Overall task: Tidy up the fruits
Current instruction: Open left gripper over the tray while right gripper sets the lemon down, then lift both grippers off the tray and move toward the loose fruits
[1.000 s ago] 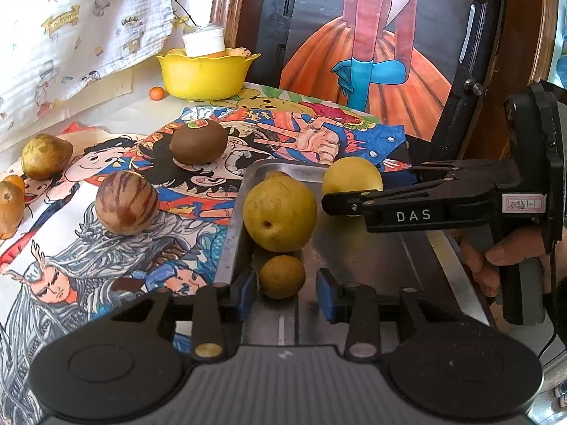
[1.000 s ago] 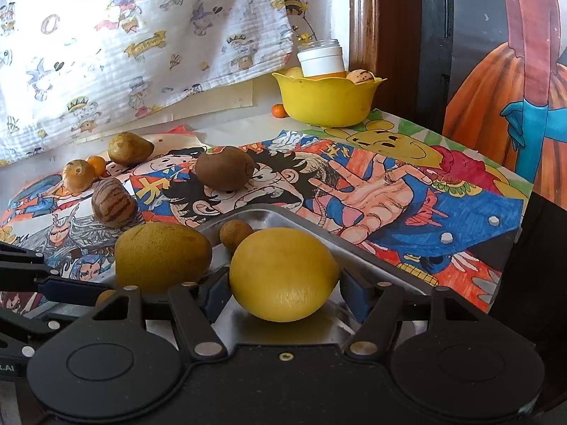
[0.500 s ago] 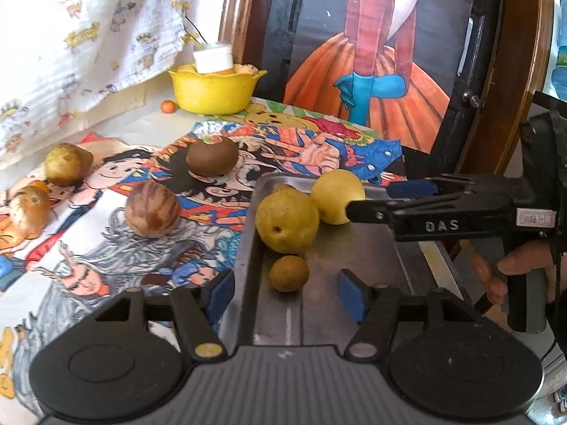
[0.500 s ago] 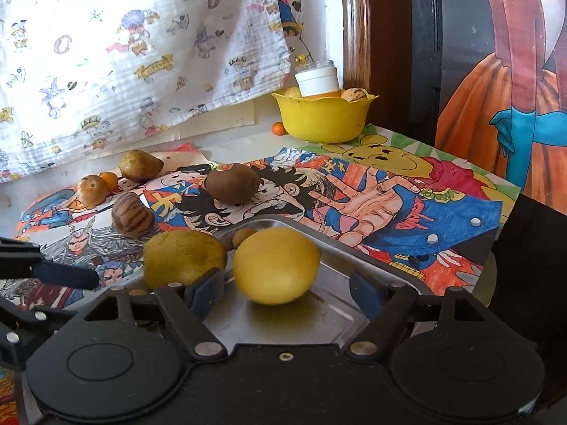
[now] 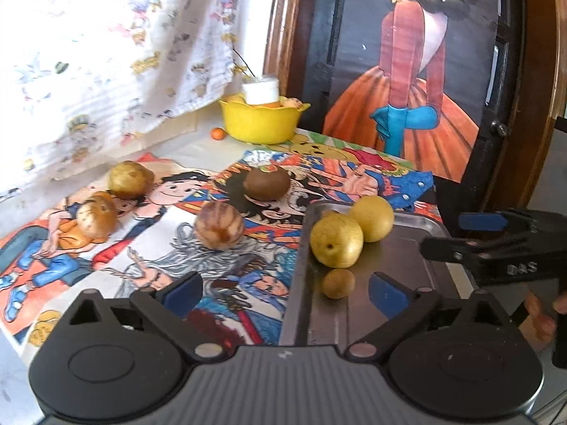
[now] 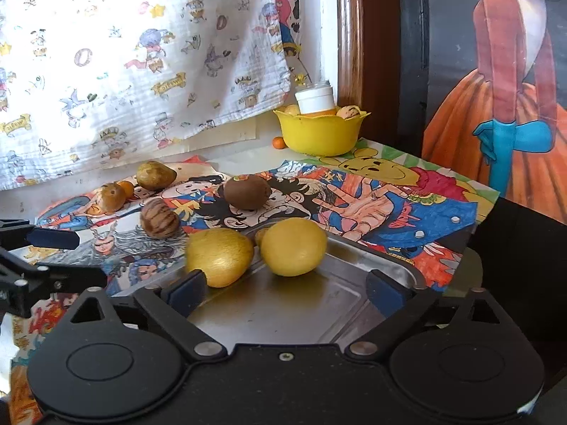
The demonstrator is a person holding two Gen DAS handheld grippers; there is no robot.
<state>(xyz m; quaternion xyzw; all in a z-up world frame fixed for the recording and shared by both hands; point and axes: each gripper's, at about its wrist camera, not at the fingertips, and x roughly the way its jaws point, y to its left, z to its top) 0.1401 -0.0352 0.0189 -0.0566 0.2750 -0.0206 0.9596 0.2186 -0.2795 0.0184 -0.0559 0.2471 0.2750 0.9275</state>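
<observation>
Two hand-held grippers hang over a metal tray [image 5: 407, 248] of fruit, both with jaws opening and nothing between them. The left gripper [image 5: 285, 292] stands spread above the tray's near left rim, a small brown fruit [image 5: 337, 283] lying on the tray just beyond its fingertips. The right gripper [image 6: 287, 288] is likewise spread wide over the tray's bare near half; in the left wrist view it reaches in from the right, with part of a hand [image 5: 538, 315] below it.

Farther in on the tray, a pear [image 5: 336, 241] and a lemon [image 5: 372, 217] sit side by side, touching or nearly so. The tray rests on a bright cartoon mat [image 6: 372, 205].

Left of the tray, loose on the mat, lie a striped fruit [image 5: 219, 225] and, farther back, a kiwi [image 5: 266, 183]. At the far left sit two more brownish fruits [image 5: 130, 178], with a small orange one tucked beside the nearer of them.

At the far edge, near a wooden frame, a yellow bowl [image 6: 320, 134] holds a white jar [image 6: 314, 98] and some fruit, and a tiny orange [image 6: 279, 142] lies just left of it. A printed cloth [image 6: 124, 63] hangs behind.
</observation>
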